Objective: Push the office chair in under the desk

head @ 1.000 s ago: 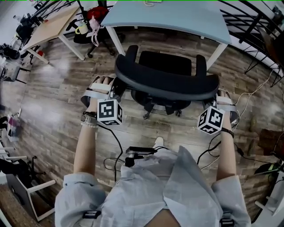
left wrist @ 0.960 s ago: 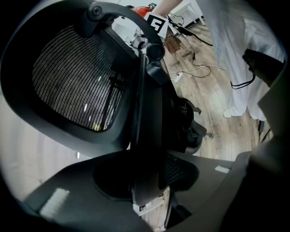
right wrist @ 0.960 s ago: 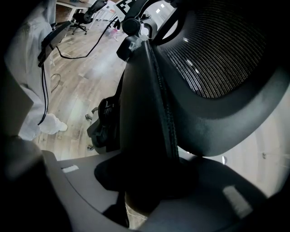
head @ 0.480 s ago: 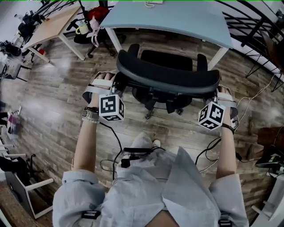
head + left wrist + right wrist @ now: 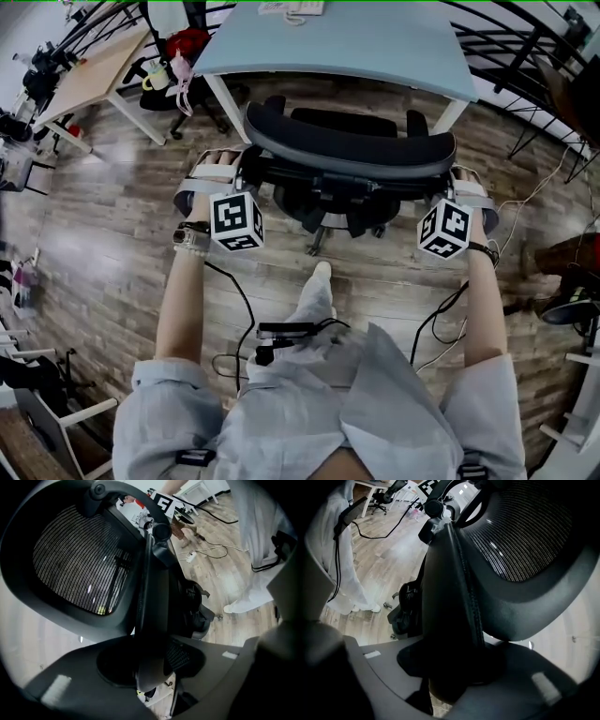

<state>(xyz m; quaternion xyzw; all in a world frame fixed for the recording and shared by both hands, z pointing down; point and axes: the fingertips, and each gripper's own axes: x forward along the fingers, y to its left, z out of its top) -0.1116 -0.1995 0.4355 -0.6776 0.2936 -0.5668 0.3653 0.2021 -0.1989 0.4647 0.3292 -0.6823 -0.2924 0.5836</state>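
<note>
— Now, item one: where did the office chair stand?

— Office chair (image 5: 352, 150), black, with a mesh backrest. It stood on the wood floor (image 5: 112, 216), facing the pale blue table (image 5: 375, 42). The far part of its seat and the armrest tips lay at or just under the table's near edge. Its backrest and wheeled base were outside the table, on the person's side.

— Item two, the left gripper?

— Left gripper (image 5: 246, 180), at the left end of the backrest. Its own view showed the backrest's dark rim running down between the two jaws, which were clamped on it. The marker cube (image 5: 235, 221) sat just behind, above the wrist.

— Item three, the right gripper?

— Right gripper (image 5: 454, 183), at the opposite end of the backrest, level with the left one. The rim filled the gap between its jaws, which were closed on it in the same way.

— Sundries?

— Black cables (image 5: 239, 300) trailed over the floor near the person's legs. One light shoe (image 5: 321, 272) was just behind the chair's base. A second, wooden table (image 5: 94, 70) stood well apart at the far left.
</note>
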